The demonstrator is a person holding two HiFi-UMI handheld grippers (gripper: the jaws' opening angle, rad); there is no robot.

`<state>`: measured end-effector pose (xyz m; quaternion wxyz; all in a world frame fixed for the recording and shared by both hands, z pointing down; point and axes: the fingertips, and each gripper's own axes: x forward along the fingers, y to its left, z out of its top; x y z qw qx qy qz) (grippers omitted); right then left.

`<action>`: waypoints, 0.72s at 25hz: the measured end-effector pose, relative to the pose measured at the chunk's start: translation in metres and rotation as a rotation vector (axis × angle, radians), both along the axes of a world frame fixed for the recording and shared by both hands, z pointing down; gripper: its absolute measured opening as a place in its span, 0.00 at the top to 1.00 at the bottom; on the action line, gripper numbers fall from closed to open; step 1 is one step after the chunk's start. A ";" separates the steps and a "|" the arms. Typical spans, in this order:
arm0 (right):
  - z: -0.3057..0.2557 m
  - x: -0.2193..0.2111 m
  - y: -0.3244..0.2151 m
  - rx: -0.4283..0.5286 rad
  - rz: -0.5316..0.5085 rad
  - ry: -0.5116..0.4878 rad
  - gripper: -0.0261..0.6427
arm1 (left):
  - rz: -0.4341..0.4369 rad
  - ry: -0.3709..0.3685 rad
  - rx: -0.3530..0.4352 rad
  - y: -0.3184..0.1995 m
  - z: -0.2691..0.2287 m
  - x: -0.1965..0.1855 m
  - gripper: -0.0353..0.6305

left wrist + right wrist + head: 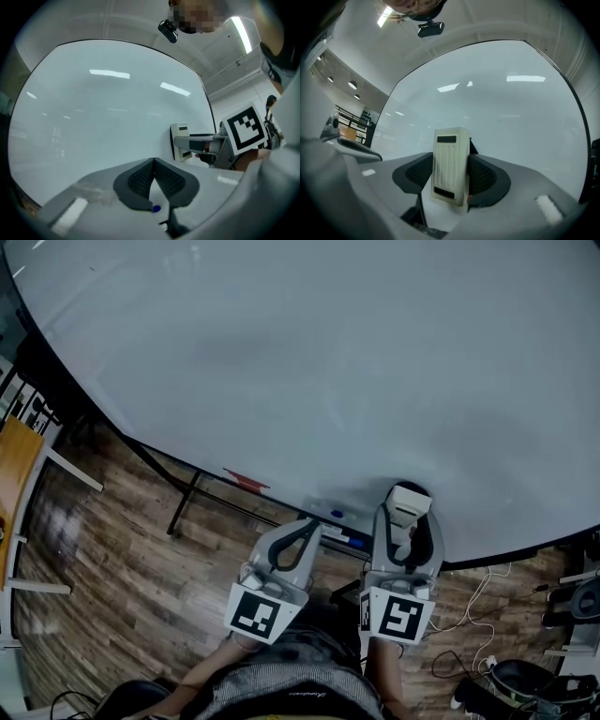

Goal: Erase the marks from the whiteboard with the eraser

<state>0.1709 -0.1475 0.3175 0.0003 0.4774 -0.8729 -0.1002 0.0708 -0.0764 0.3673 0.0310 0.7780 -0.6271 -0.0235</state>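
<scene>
Right claw [410,514] clamps the eraser [451,164] at the whiteboard [328,362]. Left claw [153,162] is closed on nothing. The board's tray [323,506] holds markers [337,515] above the wood floor [122,559].

Pale grey-white on the whiteboard [328,362]. Cream with dark bars on the eraser [450,161]. Grey, black-padded: left hand-held gripper [153,174], right hand-held gripper [449,177]. Black-and-white squares on the marker cubes [255,611]. Brown planks on the floor [122,559].
</scene>
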 end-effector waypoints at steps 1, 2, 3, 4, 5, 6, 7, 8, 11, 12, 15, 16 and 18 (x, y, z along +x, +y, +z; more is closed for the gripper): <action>0.001 -0.009 0.003 0.001 -0.010 0.005 0.60 | -0.007 0.005 -0.001 0.003 0.002 -0.007 0.94; 0.003 -0.018 0.006 0.000 -0.020 0.011 0.60 | -0.013 0.010 -0.001 0.005 0.005 -0.013 0.94; 0.004 -0.025 0.007 -0.002 -0.032 0.017 0.60 | -0.018 0.012 0.001 0.006 0.007 -0.016 0.94; 0.004 -0.029 0.007 -0.002 -0.045 0.022 0.60 | -0.021 0.014 0.001 0.005 0.007 -0.017 0.94; 0.003 -0.030 0.007 -0.002 -0.059 0.025 0.60 | -0.024 0.015 0.000 0.002 0.007 -0.014 0.94; 0.001 -0.028 0.005 -0.001 -0.074 0.028 0.60 | -0.027 0.017 -0.003 -0.001 0.007 -0.008 0.94; 0.000 -0.026 0.004 -0.001 -0.088 0.031 0.60 | -0.030 0.017 -0.006 -0.005 0.005 -0.004 0.94; -0.001 -0.026 0.003 -0.005 -0.101 0.033 0.60 | -0.032 0.014 -0.006 -0.009 0.003 0.000 0.94; 0.001 -0.034 0.006 -0.033 -0.148 0.030 0.60 | -0.039 0.006 -0.007 -0.013 -0.001 -0.002 0.94; 0.002 -0.040 0.008 -0.042 -0.169 0.029 0.60 | -0.047 0.006 -0.008 -0.014 -0.002 -0.004 0.94; 0.000 -0.058 0.013 -0.046 -0.248 0.026 0.60 | -0.093 0.018 -0.009 -0.017 -0.004 -0.014 0.94; -0.002 -0.066 0.014 -0.039 -0.275 0.022 0.60 | -0.112 0.026 -0.012 -0.018 -0.001 -0.020 0.94; -0.003 -0.078 0.015 -0.033 -0.320 0.010 0.60 | -0.145 0.033 -0.020 -0.019 0.005 -0.028 0.94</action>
